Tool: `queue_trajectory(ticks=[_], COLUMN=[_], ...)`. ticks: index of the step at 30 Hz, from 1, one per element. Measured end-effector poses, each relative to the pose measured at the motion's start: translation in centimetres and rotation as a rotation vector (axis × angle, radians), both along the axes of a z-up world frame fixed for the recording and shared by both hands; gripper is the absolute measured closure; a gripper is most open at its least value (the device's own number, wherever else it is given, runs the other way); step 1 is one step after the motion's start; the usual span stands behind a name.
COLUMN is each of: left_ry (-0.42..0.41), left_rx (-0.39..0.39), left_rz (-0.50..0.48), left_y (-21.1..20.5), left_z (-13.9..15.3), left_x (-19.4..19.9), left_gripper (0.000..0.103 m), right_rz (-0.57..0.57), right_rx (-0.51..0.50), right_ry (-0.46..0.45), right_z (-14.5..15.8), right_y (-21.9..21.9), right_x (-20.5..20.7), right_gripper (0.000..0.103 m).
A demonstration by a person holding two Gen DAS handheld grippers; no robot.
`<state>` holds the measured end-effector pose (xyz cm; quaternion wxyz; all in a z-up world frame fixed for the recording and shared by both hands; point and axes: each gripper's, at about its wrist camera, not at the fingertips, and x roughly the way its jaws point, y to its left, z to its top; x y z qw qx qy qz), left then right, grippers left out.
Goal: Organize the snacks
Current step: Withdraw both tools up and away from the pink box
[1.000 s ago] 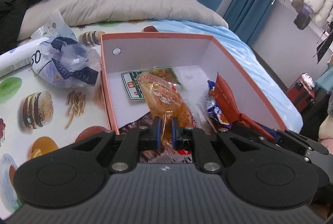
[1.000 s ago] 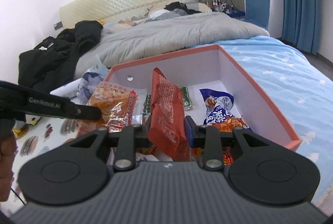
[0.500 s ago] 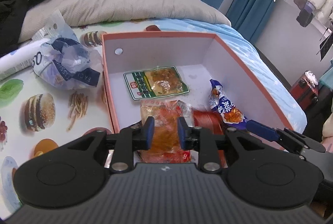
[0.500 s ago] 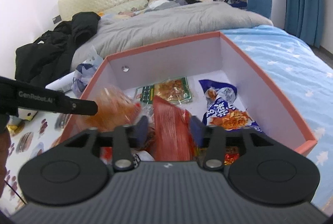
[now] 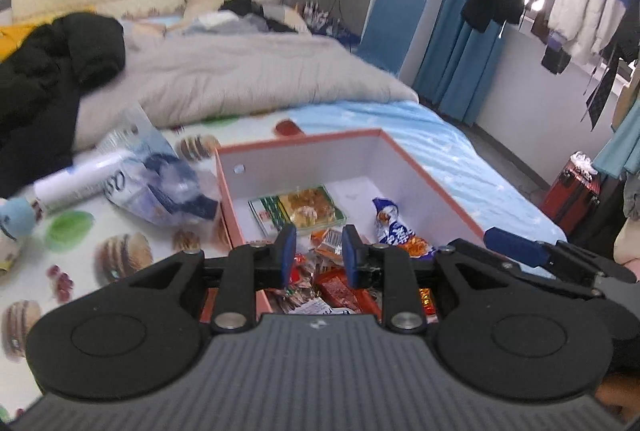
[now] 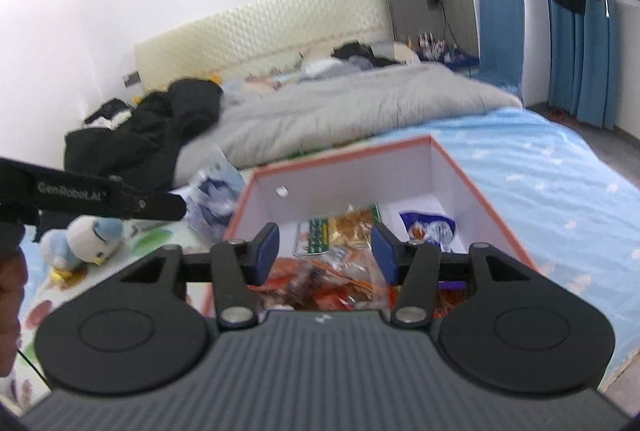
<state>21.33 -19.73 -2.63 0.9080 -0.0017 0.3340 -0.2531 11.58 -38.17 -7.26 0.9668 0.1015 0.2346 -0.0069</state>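
An orange-rimmed cardboard box [image 5: 304, 139] [image 6: 480, 187] lies on the bed with snack packets in it. A green packet [image 5: 298, 209] [image 6: 340, 227] lies flat near its far wall and a blue noodle packet [image 5: 394, 231] [image 6: 428, 227] to the right. Orange and red packets [image 5: 340, 291] [image 6: 320, 275] are heaped at the near end. My left gripper [image 5: 319, 251] hangs open above that heap with nothing between its fingers. My right gripper [image 6: 326, 255] stands open too, above the same heap, and holds nothing. Each gripper shows at the edge of the other's view.
Left of the box lie a crumpled plastic bag [image 5: 160, 187] and a white tube [image 5: 76, 179] on the food-print sheet. A plush duck [image 6: 84, 239] sits further left. A grey duvet [image 5: 240, 79] and black clothes [image 5: 52, 71] fill the far bed. A red suitcase [image 5: 572, 195] stands on the floor.
The left gripper let go of the orange packet and the right one of the red packet; both packets now lie in the box. Both grippers opened, rose and drew back.
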Motion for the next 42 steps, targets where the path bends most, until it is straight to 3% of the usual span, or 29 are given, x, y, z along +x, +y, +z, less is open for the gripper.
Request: queue_trajectory(ticks=[10,19,32,42], left_ry=[-0.118,-0.129,-0.073,-0.023], left_rx=[0.002,-0.054,-0.048,-0.029], left_rz=[-0.002,0.018,0.06,0.08], left_y=[3.4,6.3,8.4,9.2], left_z=[5.1,7.6,5.7,2.7], left_x=[-7.3,-12.0,-16.6,-18.0], left_gripper=[0.074,0.074,0.074,0.074], right_rz=[-0.007,-0.036,-0.019,-0.097], right_rx=[-0.011,-0.01,-0.007,0.012], right_ry=[-0.091,-0.13,-0.071,-0.045], right_z=[5.1,7.7,6.5,4.1], right_y=[1.9,2.5,4.4,4.8], right_x=[-5.4,-10.2,-13.6,-15.7], right_gripper=[0.05,0.05,0.05,0.05])
